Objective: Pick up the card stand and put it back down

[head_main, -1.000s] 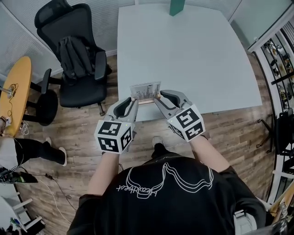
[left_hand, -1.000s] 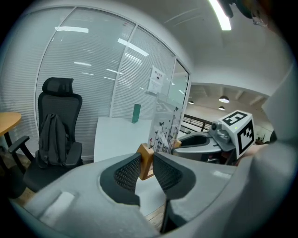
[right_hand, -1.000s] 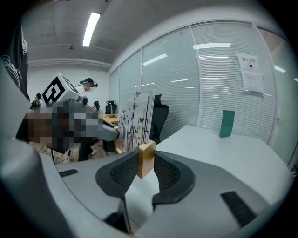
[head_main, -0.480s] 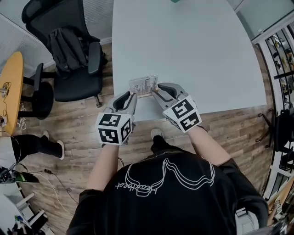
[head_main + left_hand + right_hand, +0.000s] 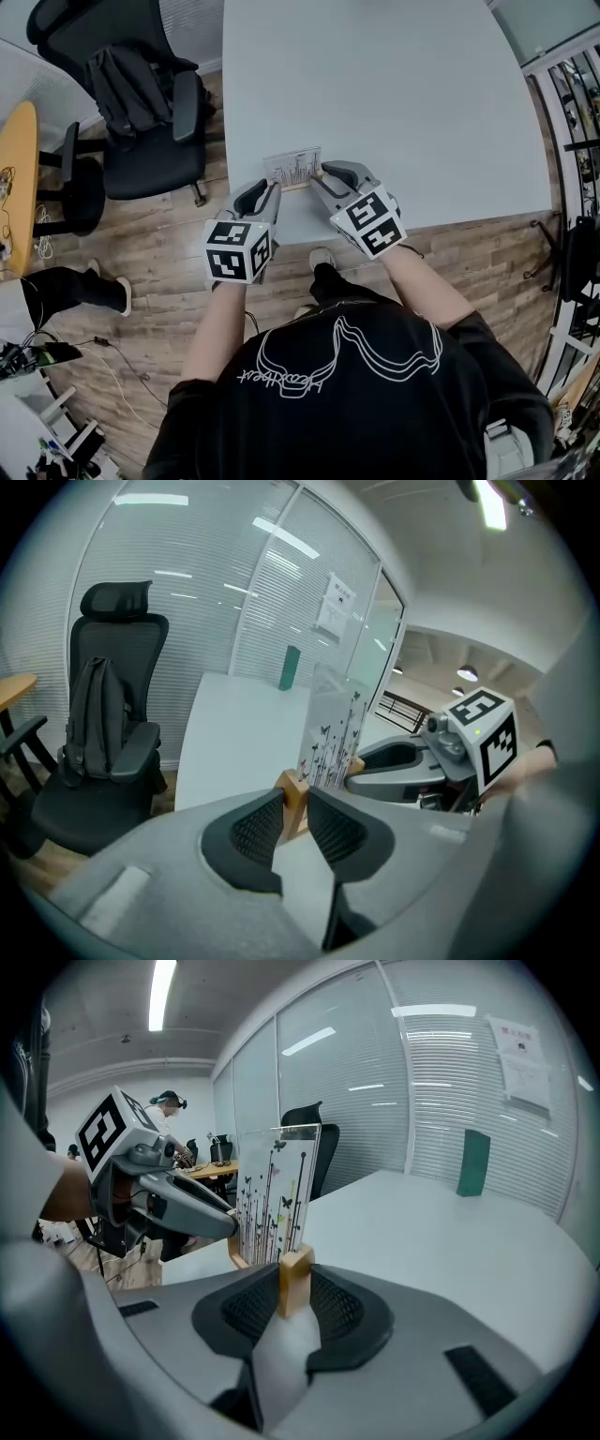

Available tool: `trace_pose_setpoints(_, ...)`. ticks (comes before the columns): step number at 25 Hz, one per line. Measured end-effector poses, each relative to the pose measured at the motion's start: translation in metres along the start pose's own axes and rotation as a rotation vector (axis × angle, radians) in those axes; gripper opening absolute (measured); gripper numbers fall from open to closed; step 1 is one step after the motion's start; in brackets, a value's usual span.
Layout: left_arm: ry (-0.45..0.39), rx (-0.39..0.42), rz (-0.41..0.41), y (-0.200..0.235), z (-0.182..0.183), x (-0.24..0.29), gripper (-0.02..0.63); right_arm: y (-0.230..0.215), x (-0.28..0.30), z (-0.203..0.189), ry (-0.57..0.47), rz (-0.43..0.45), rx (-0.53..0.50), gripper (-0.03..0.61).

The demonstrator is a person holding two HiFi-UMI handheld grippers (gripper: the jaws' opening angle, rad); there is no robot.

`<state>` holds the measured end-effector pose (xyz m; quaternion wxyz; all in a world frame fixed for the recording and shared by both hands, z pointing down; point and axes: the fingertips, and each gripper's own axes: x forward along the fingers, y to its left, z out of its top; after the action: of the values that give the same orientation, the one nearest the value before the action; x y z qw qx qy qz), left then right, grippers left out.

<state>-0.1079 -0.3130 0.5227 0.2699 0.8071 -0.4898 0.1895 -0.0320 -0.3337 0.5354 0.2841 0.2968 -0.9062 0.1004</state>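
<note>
Head view: the left gripper (image 5: pixel 273 190) and right gripper (image 5: pixel 317 178) pinch the card stand (image 5: pixel 293 169) from its two ends. It sits low over the white table (image 5: pixel 403 103), just inside the near edge and toward the near left corner. I read this as the put-down half of the task (I can't tell if the base touches the top yet). Next move: settle it flat, then part both pairs of jaws together so it doesn't tip. An office chair (image 5: pixel 141 103) stands left of the table, well apart.

Left gripper view: jaws roughly half closed, pads clamped on the wooden base (image 5: pixel 293 794). The printed clear card stands upright beyond, with open tabletop behind it.

Right gripper view: same story, pads pressed on the other end of the base. A green block (image 5: pixel 473 1176) stands far off down the table, so there's plenty of room ahead. The only tight spot is the near edge under the grippers.
</note>
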Motion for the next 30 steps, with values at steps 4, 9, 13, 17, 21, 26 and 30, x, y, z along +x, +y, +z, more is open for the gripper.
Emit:
trace_pose_setpoints(4, 0.013, 0.008, 0.006, 0.003, -0.007, 0.008, 0.087, -0.002, 0.007, -0.013, 0.029, 0.003, 0.007, 0.110)
trace_pose_setpoints(9, 0.023, 0.000, 0.002, 0.007, -0.015, 0.014, 0.086, 0.000, 0.012, -0.017, 0.034, 0.001, -0.011, 0.110)
trace_pose_setpoints(13, 0.036, 0.000, 0.008, 0.009, -0.020, 0.019, 0.084, -0.001, 0.017, -0.022, 0.051, 0.000, -0.033, 0.114)
trace_pose_setpoints(17, 0.039, 0.001, 0.008, 0.009, -0.023, 0.020, 0.083, -0.001, 0.018, -0.024, 0.051, -0.008, -0.039, 0.114)
trace_pose_setpoints(21, 0.034, 0.002, 0.005, 0.010, -0.024, 0.020, 0.083, -0.001, 0.019, -0.025, 0.038, -0.004, -0.038, 0.115)
trace_pose_setpoints(26, 0.033, -0.004, -0.010, 0.009, -0.025, 0.020, 0.084, -0.001, 0.019, -0.025, 0.010, 0.014, 0.005, 0.119)
trace_pose_setpoints(30, 0.030, -0.007, -0.029, 0.008, -0.023, 0.020, 0.086, 0.000, 0.016, -0.020, -0.014, 0.022, 0.007, 0.160)
